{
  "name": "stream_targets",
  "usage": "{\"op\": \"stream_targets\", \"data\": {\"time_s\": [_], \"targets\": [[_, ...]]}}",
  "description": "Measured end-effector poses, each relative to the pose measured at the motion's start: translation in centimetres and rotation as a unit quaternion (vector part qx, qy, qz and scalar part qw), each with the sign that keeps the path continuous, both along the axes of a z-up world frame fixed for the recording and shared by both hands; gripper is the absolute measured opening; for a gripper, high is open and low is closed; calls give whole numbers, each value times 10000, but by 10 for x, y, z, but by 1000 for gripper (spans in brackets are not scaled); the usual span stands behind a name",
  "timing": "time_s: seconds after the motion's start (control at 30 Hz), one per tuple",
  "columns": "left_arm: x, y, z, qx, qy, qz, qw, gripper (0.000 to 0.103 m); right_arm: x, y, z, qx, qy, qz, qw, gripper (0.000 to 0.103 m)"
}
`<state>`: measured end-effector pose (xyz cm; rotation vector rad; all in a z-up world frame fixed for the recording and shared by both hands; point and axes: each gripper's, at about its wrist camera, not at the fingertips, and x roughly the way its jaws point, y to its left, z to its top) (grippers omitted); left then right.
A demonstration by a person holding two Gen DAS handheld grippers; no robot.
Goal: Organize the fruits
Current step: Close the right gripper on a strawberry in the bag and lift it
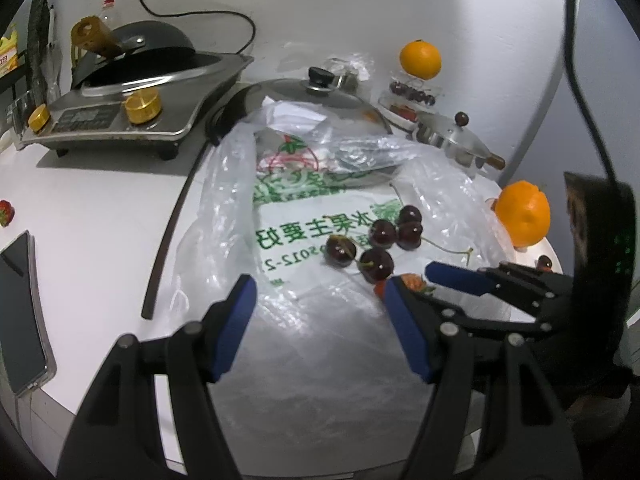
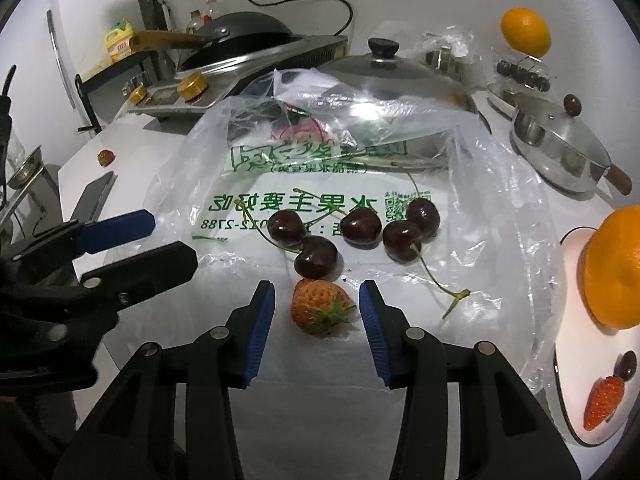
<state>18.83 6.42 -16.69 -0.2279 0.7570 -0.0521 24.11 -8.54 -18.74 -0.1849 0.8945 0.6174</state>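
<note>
Several dark cherries (image 2: pixel 352 232) lie on a clear plastic bag (image 2: pixel 500 216) with green print. A strawberry (image 2: pixel 320 308) lies just in front of them, between the open fingers of my right gripper (image 2: pixel 317 320), not touched. My left gripper (image 1: pixel 320 308) is open and empty over the bag, left of the cherries (image 1: pixel 376 240). My right gripper (image 1: pixel 408 280) shows there with the strawberry (image 1: pixel 412 282) between its fingers. An orange (image 2: pixel 616 268), a strawberry (image 2: pixel 604 402) and a cherry (image 2: pixel 626 364) sit on a white plate (image 2: pixel 572 400) at the right.
A tiered stand (image 2: pixel 524 72) at the back right holds an orange (image 2: pixel 526 32) and cherries. A lidded wok (image 2: pixel 392 76), a small steel pot (image 2: pixel 560 144) and an induction cooker with a pan (image 2: pixel 240 56) stand behind. A phone (image 1: pixel 20 312) and a strawberry (image 1: pixel 6 212) lie at the left.
</note>
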Motion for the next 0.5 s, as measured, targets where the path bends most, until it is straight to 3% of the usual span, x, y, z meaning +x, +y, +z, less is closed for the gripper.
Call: {"op": "stream_targets", "data": {"time_s": [0.33, 0.43, 0.5], "targets": [[1, -9, 6, 141, -50, -90, 9998, 68, 1, -1, -12, -3, 90, 62, 9999, 46], [2, -12, 9, 193, -63, -99, 9997, 68, -1, -4, -9, 18, 13, 100, 9999, 36], [2, -15, 11, 217, -88, -121, 9997, 68, -1, -7, -6, 65, -31, 95, 9999, 35]]}}
